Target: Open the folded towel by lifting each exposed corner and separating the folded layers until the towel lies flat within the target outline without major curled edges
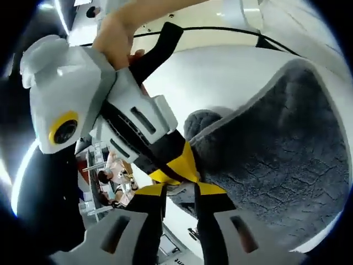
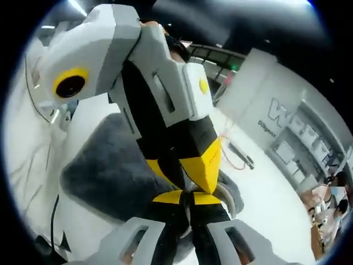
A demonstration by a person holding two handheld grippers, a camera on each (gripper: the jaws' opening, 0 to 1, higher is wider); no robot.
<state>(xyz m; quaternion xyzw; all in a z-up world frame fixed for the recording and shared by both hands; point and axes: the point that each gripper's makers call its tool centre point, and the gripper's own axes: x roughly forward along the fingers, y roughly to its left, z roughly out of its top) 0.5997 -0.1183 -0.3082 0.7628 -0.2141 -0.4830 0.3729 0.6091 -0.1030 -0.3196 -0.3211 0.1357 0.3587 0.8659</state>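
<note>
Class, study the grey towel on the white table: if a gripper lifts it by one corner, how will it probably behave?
The grey towel would likely droop rather than stay stiff: its curled corner already bends softly over itself. Its plush, creased pile suggests that it grips well and will not slide freely on the white table. It looks thick, so perhaps fairly heavy for a cloth.

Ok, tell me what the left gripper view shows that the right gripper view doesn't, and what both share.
Left gripper view: a hand holding the right gripper, and a black outline on the white table.

Right gripper view: a white wall sign, shelving, and a red cable.

Both: the grey towel, with the two grippers meeting tip to tip at its edge, the left gripper shut on it.
</note>
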